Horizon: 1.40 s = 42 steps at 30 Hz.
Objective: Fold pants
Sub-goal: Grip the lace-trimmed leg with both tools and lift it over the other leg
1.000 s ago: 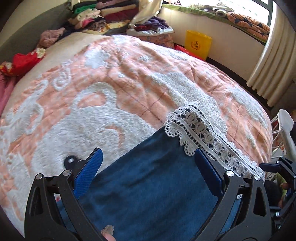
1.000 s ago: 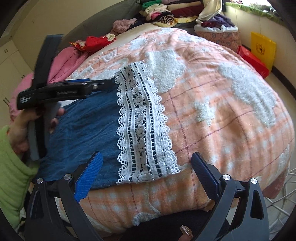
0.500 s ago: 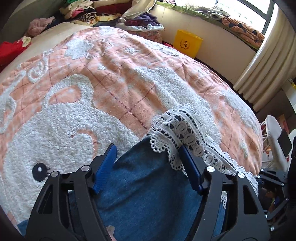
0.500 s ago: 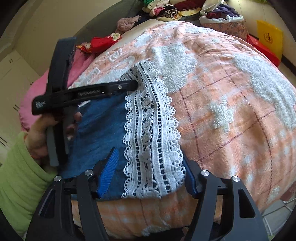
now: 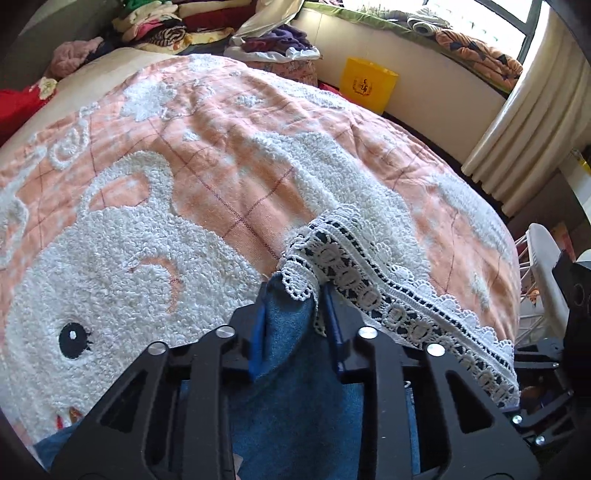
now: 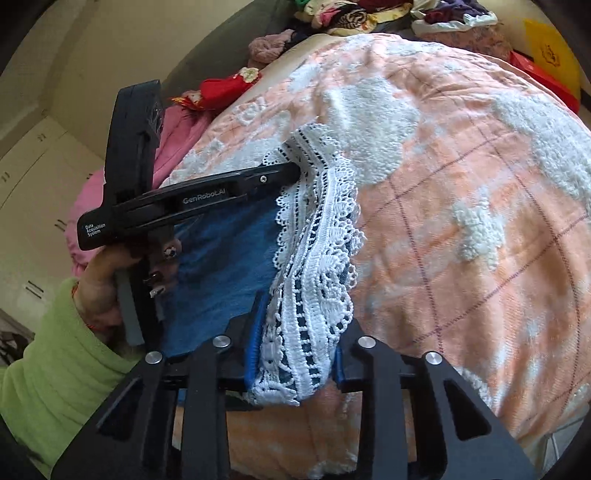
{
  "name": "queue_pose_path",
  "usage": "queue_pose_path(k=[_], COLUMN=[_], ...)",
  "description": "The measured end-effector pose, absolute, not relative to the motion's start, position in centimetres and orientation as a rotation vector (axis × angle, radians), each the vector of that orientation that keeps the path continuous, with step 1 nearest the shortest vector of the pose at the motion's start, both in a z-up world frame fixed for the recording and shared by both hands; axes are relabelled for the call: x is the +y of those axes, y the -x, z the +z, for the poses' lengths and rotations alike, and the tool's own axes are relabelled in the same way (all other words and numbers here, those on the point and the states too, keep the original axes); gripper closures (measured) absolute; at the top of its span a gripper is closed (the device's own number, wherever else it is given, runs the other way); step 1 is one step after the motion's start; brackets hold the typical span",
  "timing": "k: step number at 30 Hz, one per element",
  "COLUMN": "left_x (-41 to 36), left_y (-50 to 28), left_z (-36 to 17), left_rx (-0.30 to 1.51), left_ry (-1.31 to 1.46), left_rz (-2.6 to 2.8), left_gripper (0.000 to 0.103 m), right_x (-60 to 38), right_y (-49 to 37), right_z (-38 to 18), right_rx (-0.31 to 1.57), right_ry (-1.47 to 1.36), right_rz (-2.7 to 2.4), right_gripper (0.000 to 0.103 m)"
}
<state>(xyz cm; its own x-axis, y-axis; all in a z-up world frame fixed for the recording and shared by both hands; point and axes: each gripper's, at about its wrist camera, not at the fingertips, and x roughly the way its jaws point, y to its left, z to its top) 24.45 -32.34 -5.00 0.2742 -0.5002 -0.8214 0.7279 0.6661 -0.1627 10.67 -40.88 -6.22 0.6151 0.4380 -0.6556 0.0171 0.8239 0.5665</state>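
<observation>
Left wrist view: left gripper (image 5: 295, 325), blue ribbed pads drawn close, clamped on the blue denim pants (image 5: 295, 398) right at the corner of the white lace hem (image 5: 391, 306). Denim soft and faintly fuzzy; lace openwork, scalloped, with dark gaps, running away from that corner toward the right gripper's black frame at the edge of view. Under both, a peach quilt (image 5: 229, 155) with nubby white terry shapes and thin red grid lines. Beyond the quilt, stacked folded clothes (image 5: 166, 26), a yellow bag (image 5: 369, 85), pleated cream curtain (image 5: 528, 122).

Right wrist view: right gripper (image 6: 295, 354) pinched tight on the bunched lace hem (image 6: 314, 295), denim (image 6: 221, 266) left of it. Across the lace, left gripper (image 6: 295, 171) side-on, gripped by a hand (image 6: 107, 280) in a lime fleece sleeve.
</observation>
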Motion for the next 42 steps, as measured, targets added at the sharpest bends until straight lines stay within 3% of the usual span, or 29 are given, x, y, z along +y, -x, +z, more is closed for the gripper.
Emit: queue_pose_path(k=[19,32,37,40,42], left_x=[-20.7,-7.5,-2.0,1.0,2.7], left_y=[-22.5,-22.1,-20.2,-19.0,-18.2], left_z=[1.7,-2.2,-2.0,-2.1,-2.4], left_rx=[0.828,0.89,0.836,0.821,0.813], left_ry=[-0.022,0.295,0.414,0.496,0.573], left_rz=[-0.836,-0.643,-0.554,-0.516,-0.509], left_gripper=[0.091,0.088,0.087,0.081,0.077], right_x=[-31.3,-19.3,-15.6,-13.5,-12.2], right_y=[-10.1,-13.8,-12.7,-11.7,-11.3], right_z=[1.9,-1.1,-2.5,-3.1,-3.6], right_rx=[0.743,0.874,0.888,0.893,0.898], right_ry=[-0.362,-0.093,0.028,0.098,0.133], right_rz=[0.476,0.576,0.61,0.643,0.665], right_gripper=[0.078,0.078,0.073,0.068,0.059])
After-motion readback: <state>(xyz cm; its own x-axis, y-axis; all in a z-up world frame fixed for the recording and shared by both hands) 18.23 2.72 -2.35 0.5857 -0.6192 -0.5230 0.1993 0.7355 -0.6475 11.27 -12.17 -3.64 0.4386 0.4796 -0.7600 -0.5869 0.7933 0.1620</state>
